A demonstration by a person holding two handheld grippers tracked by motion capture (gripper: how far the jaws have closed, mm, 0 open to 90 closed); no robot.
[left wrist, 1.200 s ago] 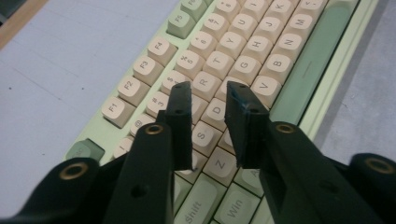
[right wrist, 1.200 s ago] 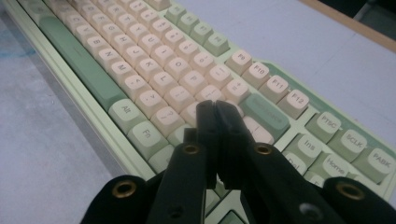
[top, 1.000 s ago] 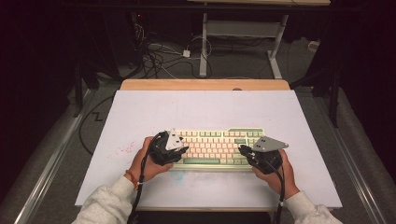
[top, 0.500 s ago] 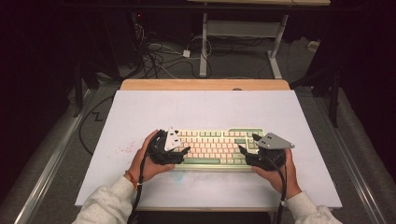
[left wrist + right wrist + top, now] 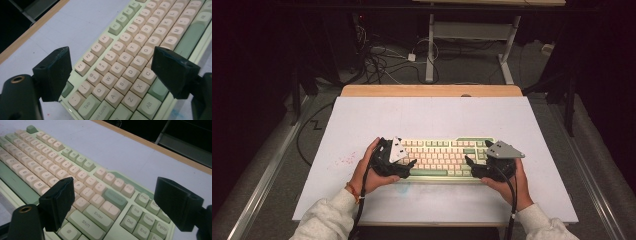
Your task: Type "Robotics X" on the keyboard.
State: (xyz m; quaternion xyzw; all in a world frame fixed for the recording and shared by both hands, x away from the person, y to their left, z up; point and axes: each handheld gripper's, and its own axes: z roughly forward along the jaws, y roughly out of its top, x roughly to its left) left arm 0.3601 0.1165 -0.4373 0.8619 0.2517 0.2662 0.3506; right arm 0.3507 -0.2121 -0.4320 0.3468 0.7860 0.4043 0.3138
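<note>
From above, the left claw [image 5: 404,167] and the right claw [image 5: 473,167] sit at the two ends of the keyboard [image 5: 439,156], each in a hand, on the white table [image 5: 427,117]. The keyboard lies between them, near the table's front edge. This view also takes in the floor beyond, with cables [image 5: 382,60] and a desk frame [image 5: 472,35], and faint red marks [image 5: 344,160] on the table just outside the left claw.

The left claw's own view reads the keys: Tab, Q, A, Z and Alt lie between its jaws, with the F-row beyond. Its jaws have just been opening and now stand wide, astride the keyboard's [image 5: 125,62] left end, pressing on nothing.

The right claw's view shows the other end of the keyboard [image 5: 95,195]: Enter, Shift, Del, End, Home and PgUp lie between its jaws, and the table's wooden far edge [image 5: 160,147] runs beyond. Its jaws have also just been opening and stand wide, gripping nothing.

No containers are on the table.
</note>
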